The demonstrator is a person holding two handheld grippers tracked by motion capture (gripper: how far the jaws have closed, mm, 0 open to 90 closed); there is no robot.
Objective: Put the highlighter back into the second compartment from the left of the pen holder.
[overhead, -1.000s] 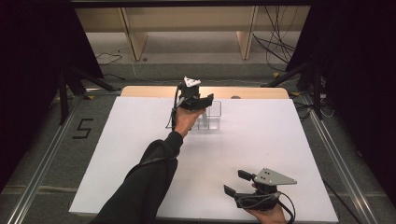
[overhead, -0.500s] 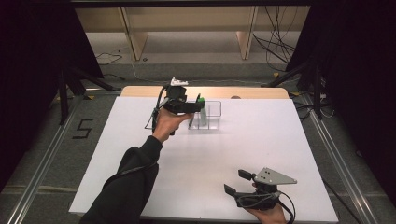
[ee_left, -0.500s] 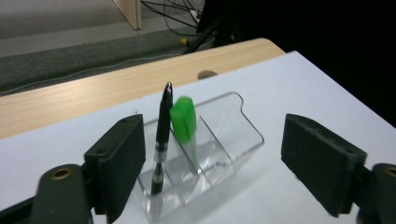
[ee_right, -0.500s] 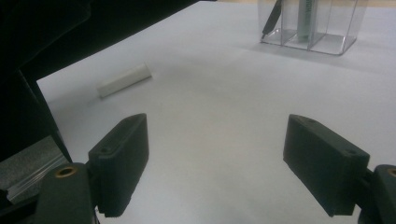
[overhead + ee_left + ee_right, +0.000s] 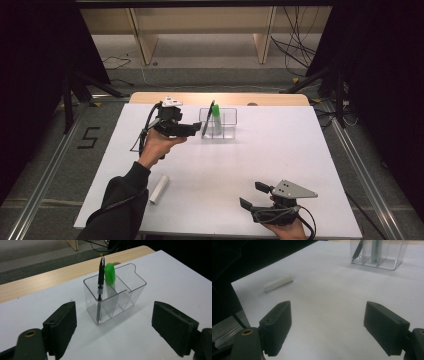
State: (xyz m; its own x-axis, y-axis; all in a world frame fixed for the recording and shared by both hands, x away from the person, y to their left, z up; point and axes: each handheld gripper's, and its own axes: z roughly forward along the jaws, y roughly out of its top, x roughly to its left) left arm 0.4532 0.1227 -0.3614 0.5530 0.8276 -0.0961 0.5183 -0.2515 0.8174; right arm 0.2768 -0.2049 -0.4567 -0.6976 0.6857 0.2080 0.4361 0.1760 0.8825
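Observation:
A clear three-compartment organizer (image 5: 223, 125) stands at the far middle of the white table (image 5: 300, 150). A black pen (image 5: 210, 114) leans in its left compartment, and a green-capped marker (image 5: 217, 113) stands in the middle one. Just left of the organizer, my left gripper (image 5: 196, 129) is open and holds nothing. In the left gripper view the organizer (image 5: 125, 293), the pen (image 5: 100, 287) and the green cap (image 5: 109, 273) lie ahead of the left gripper (image 5: 113, 322). My right gripper (image 5: 254, 196) rests open near the front edge. The right gripper (image 5: 327, 325) has bare table between its jaws.
A white cylinder (image 5: 159, 189) lies on the table at the front left, beside the person's left sleeve (image 5: 117, 205); it shows as a white cylinder (image 5: 278, 283) in the right gripper view too. A wooden strip (image 5: 270, 99) borders the table's far edge. Metal rails run along both sides.
My left gripper has drawn back to the left, away from the organizer, where the pen now stands free. The arm's shift uncovered the white cylinder. The right gripper has not moved.

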